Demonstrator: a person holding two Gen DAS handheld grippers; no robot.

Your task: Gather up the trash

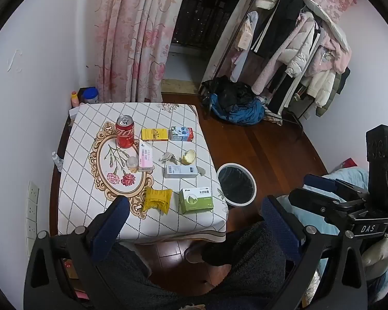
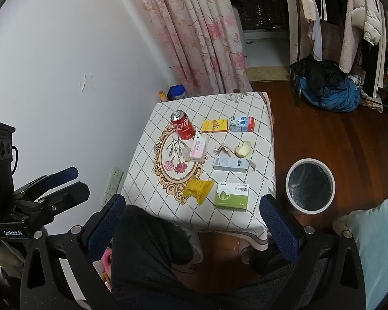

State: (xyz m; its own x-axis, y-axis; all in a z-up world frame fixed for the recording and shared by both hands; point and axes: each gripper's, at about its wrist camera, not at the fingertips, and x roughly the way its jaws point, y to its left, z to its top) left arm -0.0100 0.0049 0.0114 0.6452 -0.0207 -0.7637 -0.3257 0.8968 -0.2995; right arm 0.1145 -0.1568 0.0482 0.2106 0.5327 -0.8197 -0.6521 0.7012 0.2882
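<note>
Two grippers up close, both wide apart and holding nothing: left gripper [image 1: 194,222] above dark-trousered knees, right gripper [image 2: 194,224] likewise, short of the table [image 1: 75,206] edge. Just beyond, at the near edge of the checked tablecloth, yellow wrapper [image 1: 157,200] crumpled, with green box [image 1: 196,200] just beside it on the right. On the floor to the right of the table, bin [image 1: 236,184] with white rim and dark liner, standing apart from the cloth. Farther in, white box [image 1: 181,171] lying flat, pink box [image 1: 145,156] left of it, paper scrap [image 1: 169,157] and pale peel [image 1: 188,157] between. At the far side, red can [image 1: 125,131] upright, yellow box [image 1: 154,134] and milk carton [image 1: 182,133] in a row. Beyond all, floral curtain [image 1: 134,38] and clothes rack [image 1: 297,51].
</note>
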